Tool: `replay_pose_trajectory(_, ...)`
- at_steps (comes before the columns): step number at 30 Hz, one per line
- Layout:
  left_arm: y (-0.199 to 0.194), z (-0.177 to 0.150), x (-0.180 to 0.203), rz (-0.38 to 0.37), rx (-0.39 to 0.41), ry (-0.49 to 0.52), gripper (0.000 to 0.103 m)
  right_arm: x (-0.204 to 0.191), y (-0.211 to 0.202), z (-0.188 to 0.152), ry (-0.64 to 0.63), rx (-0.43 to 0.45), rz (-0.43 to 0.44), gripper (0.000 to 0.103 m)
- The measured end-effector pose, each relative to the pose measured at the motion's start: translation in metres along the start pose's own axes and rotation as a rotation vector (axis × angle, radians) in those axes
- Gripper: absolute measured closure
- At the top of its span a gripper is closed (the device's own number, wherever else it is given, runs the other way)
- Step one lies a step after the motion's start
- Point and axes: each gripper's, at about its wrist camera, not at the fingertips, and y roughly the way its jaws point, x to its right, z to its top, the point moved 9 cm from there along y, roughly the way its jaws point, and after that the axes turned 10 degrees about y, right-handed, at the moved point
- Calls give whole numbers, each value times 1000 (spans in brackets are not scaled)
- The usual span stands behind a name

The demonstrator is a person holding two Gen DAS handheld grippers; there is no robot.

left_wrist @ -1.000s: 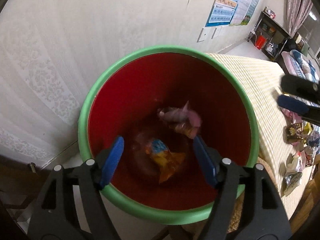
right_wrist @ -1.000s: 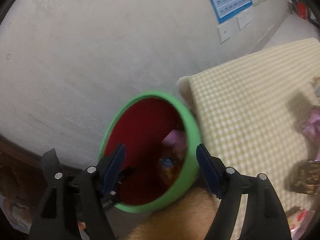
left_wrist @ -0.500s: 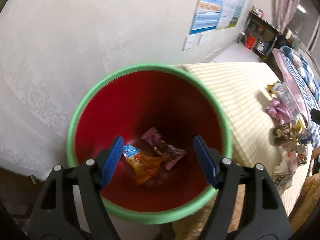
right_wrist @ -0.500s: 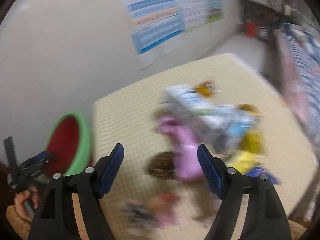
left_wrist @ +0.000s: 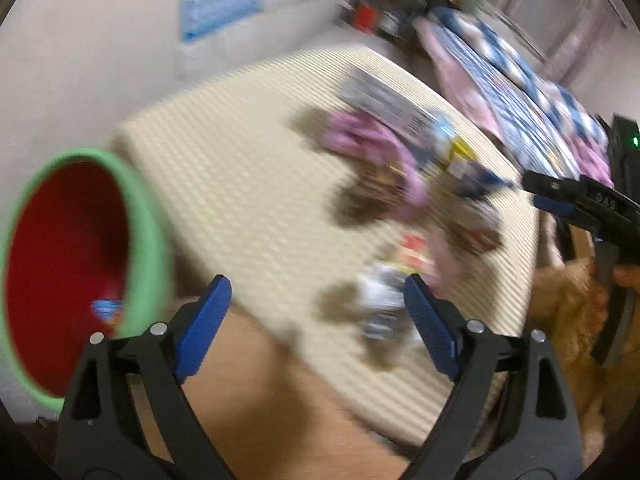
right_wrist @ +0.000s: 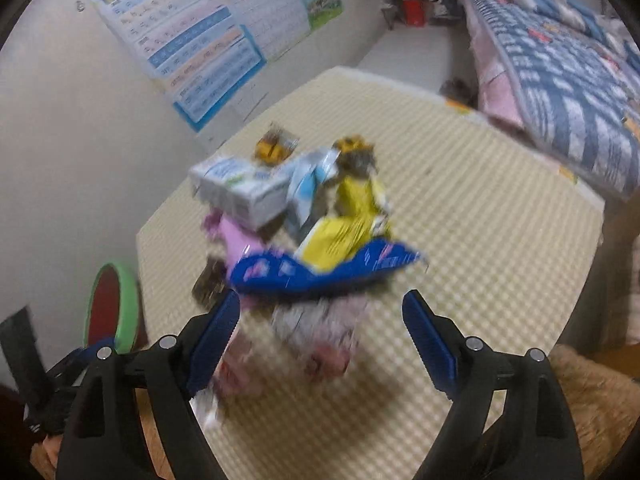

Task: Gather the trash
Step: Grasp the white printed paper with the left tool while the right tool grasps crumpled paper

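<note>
much of what my left camera sees is smeared by motion: the heap of wrappers [left_wrist: 404, 184] on the checked yellow mat [left_wrist: 248, 184] reads only as patches of pink, brown, white and blue, and i cannot tell one piece from the next there. the green-rimmed red bin [left_wrist: 148, 240] sits at the left edge of that view, beside the mat's corner, cut off by the frame; deep inside it i catch one small blue-and-white wrapper [left_wrist: 105, 307], too blurred to read. my left gripper [left_wrist: 316, 320] has nothing between its blue pads, and its jaws are opening. at the far right my right gripper [left_wrist: 560, 200] pokes in, half cropped, with a fuzzy tan sleeve [left_wrist: 568, 304] behind it; a few raised letters on its black body are too soft to read.

the right camera is sharper. here the trash pile lies in the middle of the mat: a white carton [right_wrist: 240, 188] with blue and green print i cannot make out, a yellow wrapper [right_wrist: 348, 224], a blue wrapper [right_wrist: 320, 274] with pale marks, a pink wrapper [right_wrist: 236, 240] partly buried, and a small yellow-brown packet [right_wrist: 276, 146] behind. the nearest pieces, just ahead of my pads, are blurred white and pink. my right gripper's jaws are opening too, pads clear of everything, the pile just beyond them. the posters [right_wrist: 192, 52] on the wall carry rows of writing, illegible at this size. a blue-and-pink quilt [right_wrist: 560, 80] runs off the right edge.
</note>
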Motion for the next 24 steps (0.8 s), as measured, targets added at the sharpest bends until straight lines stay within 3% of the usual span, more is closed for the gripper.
replay_pose_trajectory(3, 25, 3, 33, -70, -68, 11, 18, -8, -3, -12, -32, -6, 46, 22)
replay_pose_trajectory(8, 62, -11, 60, -40, -197, 95, 18, -5, -4, -11, -17, 0, 75, 22)
replay_pose_trajectory(9, 65, -15, 60, -37, -212, 95, 21, -3, -5, -11, -13, 0, 77, 22)
replay_pose_trajectory(10, 67, -16, 59, -39, -219, 86, 32, -2, -4, -10, -11, -2, 78, 22)
replay_pose_trajectory(11, 67, -17, 56, -51, -220, 64, 32, -2, -3, -11, -10, -5, 79, 22)
replay_pose_trajectory(18, 41, -11, 44, -42, -129, -1, 36, 7, 6, -16, 6, -44, 44, 22)
replay_pose_trajectory(24, 13, 11, 16, 41, -12, -33, 36, 16, 36, -23, 30, -109, 7, 22)
